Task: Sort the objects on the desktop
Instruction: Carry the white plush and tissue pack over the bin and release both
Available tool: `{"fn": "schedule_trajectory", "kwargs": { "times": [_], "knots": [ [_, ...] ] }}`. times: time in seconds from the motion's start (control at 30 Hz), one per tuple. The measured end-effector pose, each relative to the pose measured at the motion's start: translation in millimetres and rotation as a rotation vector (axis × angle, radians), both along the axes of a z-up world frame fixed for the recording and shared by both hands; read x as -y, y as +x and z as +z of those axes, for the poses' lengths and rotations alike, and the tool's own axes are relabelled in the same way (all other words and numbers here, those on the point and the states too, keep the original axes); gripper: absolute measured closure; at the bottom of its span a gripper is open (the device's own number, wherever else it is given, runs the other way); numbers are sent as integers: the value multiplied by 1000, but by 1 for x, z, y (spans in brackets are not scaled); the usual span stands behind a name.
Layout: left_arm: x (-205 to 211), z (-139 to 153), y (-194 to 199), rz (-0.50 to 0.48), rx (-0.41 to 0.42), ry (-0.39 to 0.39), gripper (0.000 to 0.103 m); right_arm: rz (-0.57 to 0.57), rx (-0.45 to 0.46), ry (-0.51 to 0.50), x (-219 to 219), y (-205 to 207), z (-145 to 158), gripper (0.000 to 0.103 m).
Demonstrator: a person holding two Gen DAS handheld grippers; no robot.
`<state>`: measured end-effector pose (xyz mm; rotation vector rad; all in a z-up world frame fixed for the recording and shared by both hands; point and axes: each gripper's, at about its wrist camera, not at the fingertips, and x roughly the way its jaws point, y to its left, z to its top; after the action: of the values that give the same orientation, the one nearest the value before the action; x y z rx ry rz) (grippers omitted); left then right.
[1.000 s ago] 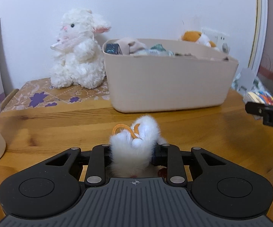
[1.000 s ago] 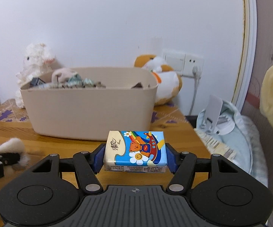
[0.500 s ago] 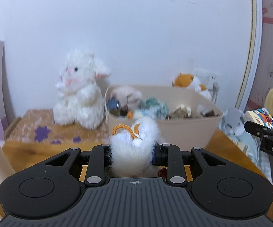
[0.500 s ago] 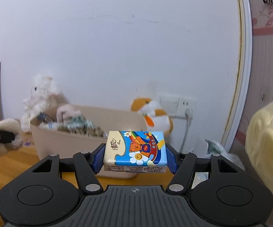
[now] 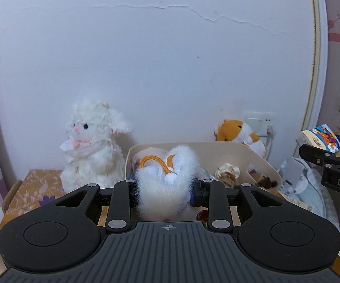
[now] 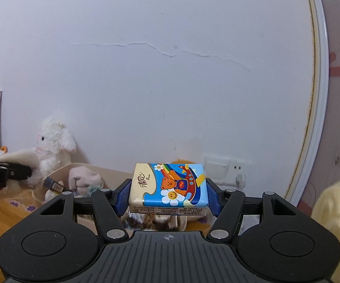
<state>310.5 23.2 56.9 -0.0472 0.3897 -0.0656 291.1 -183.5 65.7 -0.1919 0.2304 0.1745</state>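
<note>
orange hamster plush [image 6: 181, 161] mostly hidden behind tissue pack [image 6: 170, 187], bin [image 6: 61, 172] interior partly blocked

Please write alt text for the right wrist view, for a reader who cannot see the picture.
The right gripper holds a tissue pack with a cartoon bear print, raised above a beige storage bin of small items. At the left edge, the left gripper holds a white fluffy toy, with a white plush lamb against the wall behind.

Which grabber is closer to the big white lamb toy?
Left. The left gripper, jaws shut on the fluffy white toy, is just right of the white lamb. The right gripper, holding the tissue pack, is farther right.
</note>
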Motion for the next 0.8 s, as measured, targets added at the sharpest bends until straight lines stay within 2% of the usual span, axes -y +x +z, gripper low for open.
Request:
{"fn": "schedule_trajectory", "kwargs": {
  "times": [0.1,0.3,0.4,0.53,0.63,0.73,0.8],
  "knots": [
    [-1,2,19,16,-14,-10,73,-3,-4,-13,-7,18,0,41],
    [5,-1,59,30,-46,21,73,-25,-52,-24,-18,62,-9,41],
    [10,-8,80,22,-86,8,73,-41,-78,-16,-22,82,-14,41],
    [19,-22,106,29,-128,44,73,-51,-135,-13,-32,108,-23,41],
    [23,-33,125,38,-172,42,72,-53,-188,-5,-41,124,-33,41],
    [25,-42,138,44,-206,42,68,-61,-211,-37,-52,135,-45,41],
    [24,-46,141,57,-217,38,58,-65,-230,-56,-56,141,-53,41]
  ]
}}
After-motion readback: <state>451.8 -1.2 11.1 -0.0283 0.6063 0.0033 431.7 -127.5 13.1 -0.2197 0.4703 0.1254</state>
